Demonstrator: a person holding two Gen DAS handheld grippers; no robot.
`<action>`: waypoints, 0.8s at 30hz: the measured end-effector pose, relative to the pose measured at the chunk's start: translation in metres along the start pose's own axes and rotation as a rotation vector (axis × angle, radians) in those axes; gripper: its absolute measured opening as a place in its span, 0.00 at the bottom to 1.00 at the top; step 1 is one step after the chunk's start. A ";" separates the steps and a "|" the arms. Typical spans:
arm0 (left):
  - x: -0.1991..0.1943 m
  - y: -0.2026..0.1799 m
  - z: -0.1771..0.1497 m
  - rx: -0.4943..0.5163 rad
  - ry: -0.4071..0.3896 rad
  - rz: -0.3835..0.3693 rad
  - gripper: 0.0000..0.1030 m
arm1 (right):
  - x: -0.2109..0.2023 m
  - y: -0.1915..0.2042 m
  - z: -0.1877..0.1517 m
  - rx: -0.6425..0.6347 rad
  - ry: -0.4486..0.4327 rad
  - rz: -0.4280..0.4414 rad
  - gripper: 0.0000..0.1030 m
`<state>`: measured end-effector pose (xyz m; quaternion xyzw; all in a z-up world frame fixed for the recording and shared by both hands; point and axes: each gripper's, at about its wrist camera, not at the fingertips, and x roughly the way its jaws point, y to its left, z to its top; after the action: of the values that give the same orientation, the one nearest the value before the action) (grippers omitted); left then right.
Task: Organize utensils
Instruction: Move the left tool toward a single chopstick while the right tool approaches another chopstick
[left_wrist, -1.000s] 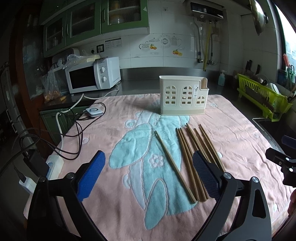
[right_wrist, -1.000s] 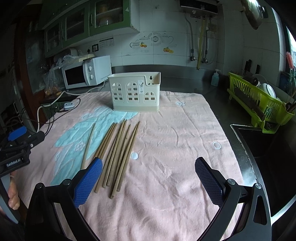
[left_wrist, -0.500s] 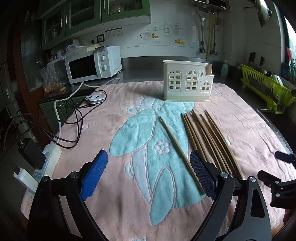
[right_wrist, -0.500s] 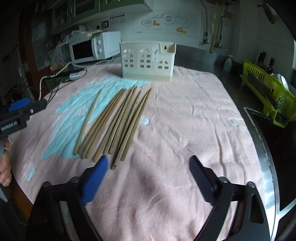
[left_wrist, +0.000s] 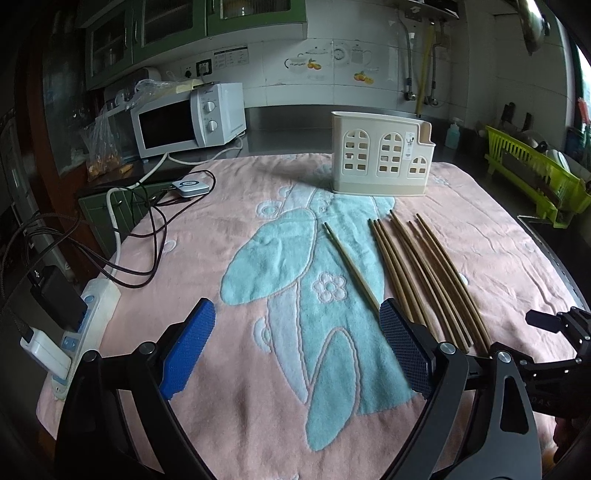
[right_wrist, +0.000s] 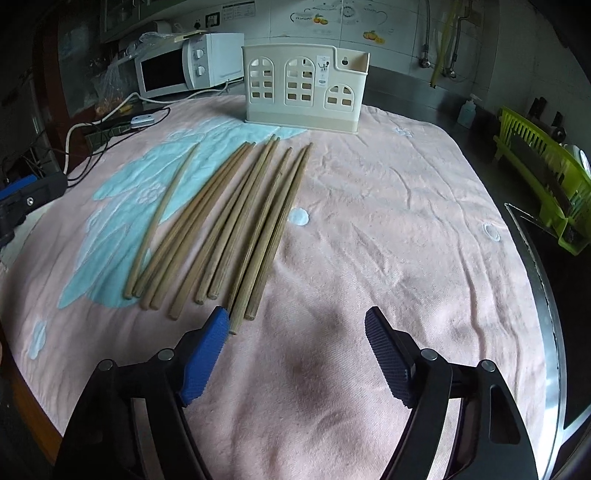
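A pink towel (right_wrist: 388, 229) covers the surface. At top centre of the right view stands the cream holder (right_wrist: 304, 88), nothing in it. Below it, centre left, the chopsticks (right_wrist: 236, 221) lie loose in a fan. At bottom, the right claw (right_wrist: 295, 328) is closing, nothing between its jaws yet; its blue pad touches the nearest stick ends. The left claw (left_wrist: 295, 332) stands apart, empty. This looks like the first pick-up: the next move calls for straddling one stick's end before clamping.
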<state>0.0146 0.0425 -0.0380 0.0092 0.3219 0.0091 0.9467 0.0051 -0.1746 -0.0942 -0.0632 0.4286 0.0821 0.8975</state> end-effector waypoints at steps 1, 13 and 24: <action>0.001 0.001 0.000 -0.004 0.000 0.001 0.87 | 0.002 0.000 0.001 -0.003 0.006 -0.007 0.72; 0.002 0.004 -0.001 -0.014 0.004 0.004 0.87 | 0.006 -0.015 0.007 0.023 0.003 -0.089 0.68; 0.005 0.005 -0.006 -0.015 0.018 -0.007 0.87 | 0.016 0.002 0.010 -0.007 0.026 -0.043 0.44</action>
<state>0.0147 0.0477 -0.0454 0.0009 0.3301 0.0084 0.9439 0.0224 -0.1692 -0.1003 -0.0766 0.4385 0.0635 0.8932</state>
